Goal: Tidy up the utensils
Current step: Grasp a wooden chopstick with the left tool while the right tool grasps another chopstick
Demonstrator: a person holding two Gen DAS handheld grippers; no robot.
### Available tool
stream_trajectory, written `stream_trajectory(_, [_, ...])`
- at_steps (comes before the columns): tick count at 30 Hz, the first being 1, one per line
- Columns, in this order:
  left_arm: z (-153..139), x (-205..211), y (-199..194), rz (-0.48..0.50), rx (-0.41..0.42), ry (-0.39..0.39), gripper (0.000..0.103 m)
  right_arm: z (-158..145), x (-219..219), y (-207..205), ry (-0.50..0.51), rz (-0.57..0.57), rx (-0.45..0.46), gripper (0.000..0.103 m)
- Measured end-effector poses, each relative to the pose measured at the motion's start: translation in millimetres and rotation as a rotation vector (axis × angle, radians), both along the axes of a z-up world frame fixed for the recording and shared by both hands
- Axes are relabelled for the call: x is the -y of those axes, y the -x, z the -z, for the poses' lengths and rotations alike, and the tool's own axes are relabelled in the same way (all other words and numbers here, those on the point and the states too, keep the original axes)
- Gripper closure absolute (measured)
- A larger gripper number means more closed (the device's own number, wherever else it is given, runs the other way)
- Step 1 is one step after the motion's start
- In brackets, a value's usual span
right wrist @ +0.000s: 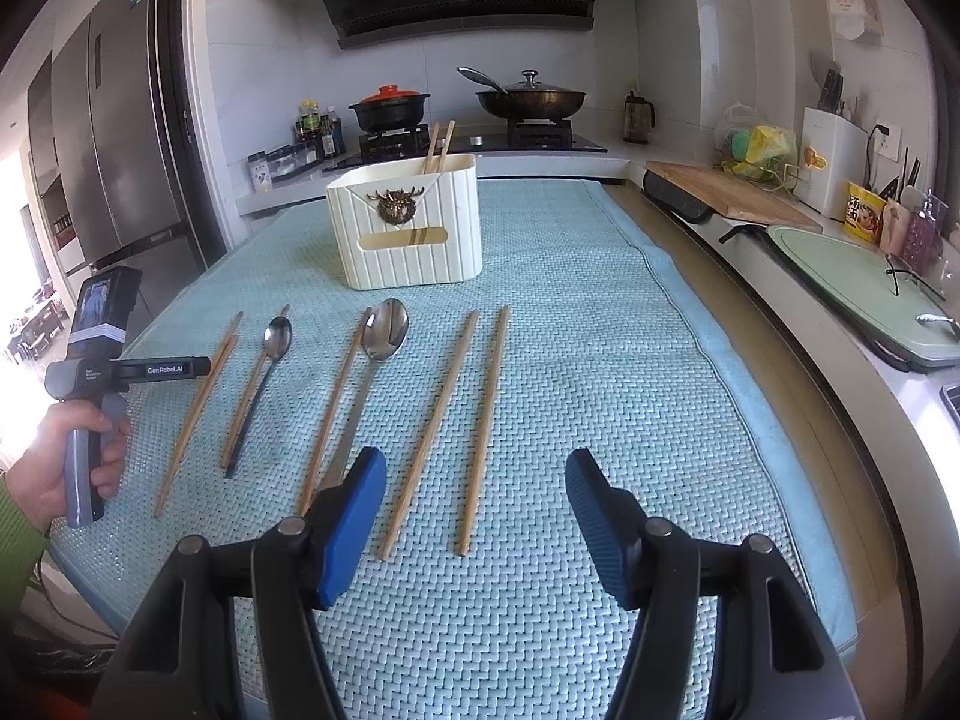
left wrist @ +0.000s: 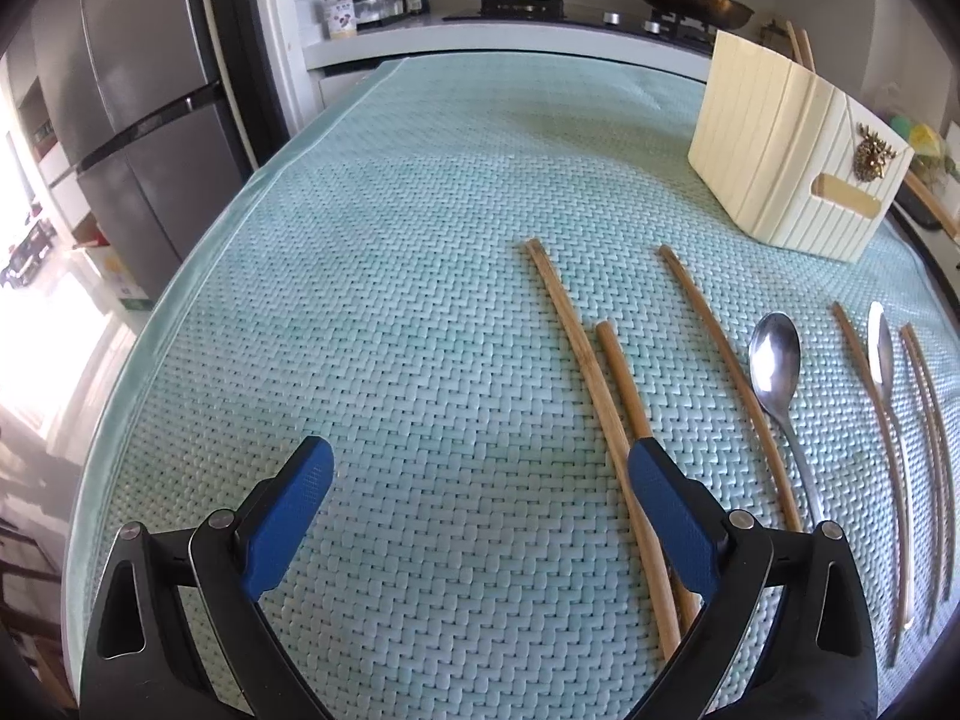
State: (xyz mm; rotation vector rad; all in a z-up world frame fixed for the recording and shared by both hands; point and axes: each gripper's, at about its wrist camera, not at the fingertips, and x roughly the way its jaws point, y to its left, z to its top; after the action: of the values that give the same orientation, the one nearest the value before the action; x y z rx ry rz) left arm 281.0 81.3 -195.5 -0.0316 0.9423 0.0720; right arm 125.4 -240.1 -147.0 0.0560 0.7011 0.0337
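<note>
Left gripper (left wrist: 480,468): jaws stood wide apart, nothing held, poised over bare woven mat (left wrist: 384,276); its right blue pad overlapped the leftmost pair of chopsticks (left wrist: 576,354) in view, contact not determinable. Right gripper (right wrist: 477,477): jaws likewise spread, empty, above the near end of the mat. Surface: pale green basket-weave mat covering a counter; kitchen beyond, with a grey refrigerator (right wrist: 114,180) to the left, a hob carrying a black pot with orange lid (right wrist: 390,108) and a lidded pan (right wrist: 531,97), and a range hood above. Utensils: loose chopsticks and two metal spoons, small spoon (right wrist: 277,339) and large spoon (right wrist: 385,329), laid in a row lengthwise; right-hand pair of chopsticks (right wrist: 462,420) lay between the right gripper's fingers, ahead of them. Cream ribbed holder (right wrist: 408,228) stood upright behind the row, two chopsticks inside. Open mat lay left of the left gripper and right of the row; bare counter edged the mat's right side. A hand (right wrist: 66,456) gripped the left tool's handle.
</note>
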Motion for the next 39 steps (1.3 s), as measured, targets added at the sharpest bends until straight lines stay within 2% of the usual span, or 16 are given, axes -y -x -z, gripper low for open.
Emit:
stream_trajectory(3, [2.5,0.9,-9.3,-0.002,-0.025,0.035,0.005,3.4,0.2,-3.6,-0.017,-0.001,-0.019,0.04])
stream_trajectory(6, [5.8,5.2,-8.7,-0.009,-0.029,-0.001,0.004,3.0,0.2,-3.1,-0.026,-0.005,-0.024,0.04])
stream_trajectory(11, [5.8,-0.8,1.4,-0.005,-0.04,-0.002,0.004,2.0,3.8,-5.9,0.007,-0.005,-0.027,0.04])
stream_trajectory(15, [5.8,-7.4,4.6,0.006,-0.053,0.009,0.004,13.2,8.7,-31.2,0.061,-0.013,-0.065,0.04])
stream_trajectory(18, [4.9,-10.3,4.8,0.009,-0.059,0.006,0.006,27.3,13.5,-55.9,0.02,-0.04,-0.122,0.04])
stream_trajectory(19, [4.3,-10.9,4.0,0.012,-0.061,0.004,0.006,32.3,14.4,-64.4,0.003,-0.051,-0.144,0.042])
stream_trajectory(23, [3.1,-11.4,2.7,0.04,-0.072,0.01,0.013,54.5,13.6,-95.5,0.0,-0.072,-0.247,0.069])
stream_trajectory(25, [1.7,-11.5,-1.0,0.054,-0.079,0.014,0.018,63.6,11.8,-108.3,-0.011,-0.088,-0.283,0.07])
stream_trajectory(26, [0.6,-11.1,-5.1,0.062,-0.083,0.017,0.024,63.4,10.0,-114.1,0.006,-0.093,-0.271,0.071])
stream_trajectory(29, [-3.7,-13.8,-23.7,0.087,-0.095,0.07,0.035,62.6,7.8,-143.8,0.001,-0.116,-0.292,0.074])
stream_trajectory(31, [-3.7,-14.0,-39.5,0.1,-0.115,0.078,0.036,61.3,7.4,-168.1,0.009,-0.127,-0.305,0.076])
stream_trajectory(35, [-3.8,-14.1,-62.8,0.112,-0.146,0.076,0.046,61.0,11.7,-211.7,-0.001,-0.126,-0.346,0.084])
stream_trajectory(39, [-4.5,-14.9,-79.0,0.134,-0.17,0.093,0.051,59.9,11.1,-238.6,0.006,-0.126,-0.362,0.088])
